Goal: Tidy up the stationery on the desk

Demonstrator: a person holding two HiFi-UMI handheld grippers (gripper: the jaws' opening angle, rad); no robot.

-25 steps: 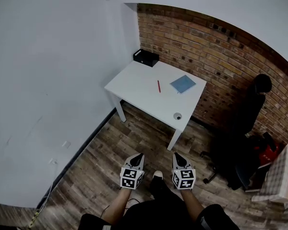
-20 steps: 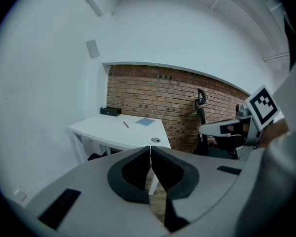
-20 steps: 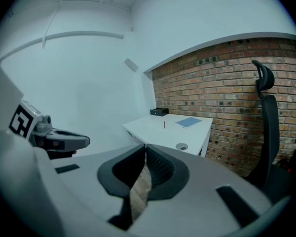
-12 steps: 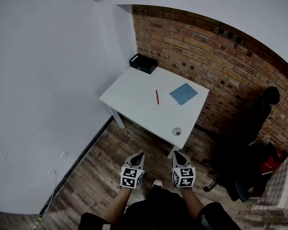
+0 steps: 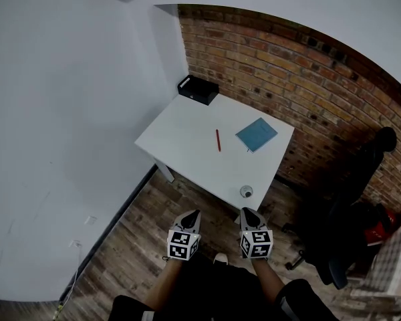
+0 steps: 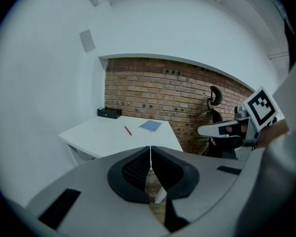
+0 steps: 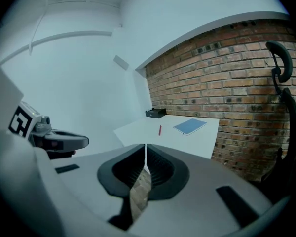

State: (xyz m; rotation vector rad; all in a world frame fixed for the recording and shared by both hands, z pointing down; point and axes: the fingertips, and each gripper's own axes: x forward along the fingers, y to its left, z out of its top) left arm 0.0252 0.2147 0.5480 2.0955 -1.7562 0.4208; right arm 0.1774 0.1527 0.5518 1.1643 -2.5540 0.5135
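Note:
A white desk (image 5: 187, 156) stands in the corner between a white wall and a brick wall. On it lie a red pen (image 5: 218, 140), a blue notebook (image 5: 256, 134), a black box (image 5: 198, 89) at the far corner, and a small round grey object (image 5: 246, 192) near the front edge. My left gripper (image 5: 194, 213) and right gripper (image 5: 245, 212) are side by side over the floor, short of the desk, both shut and empty. In the left gripper view the desk (image 6: 103, 137) with pen (image 6: 128, 130) and notebook (image 6: 150, 126) lies ahead; the right gripper view shows the pen (image 7: 160, 130) and notebook (image 7: 190, 126).
A black office chair (image 5: 351, 199) stands to the right of the desk by the brick wall (image 5: 307, 79). A red object (image 5: 377, 231) and a pale box (image 5: 391, 259) sit at the far right. The floor is wood plank (image 5: 134, 246).
The desk has drawn nearer and lower in the head view as I moved toward it. Both grippers stayed shut, side by side.

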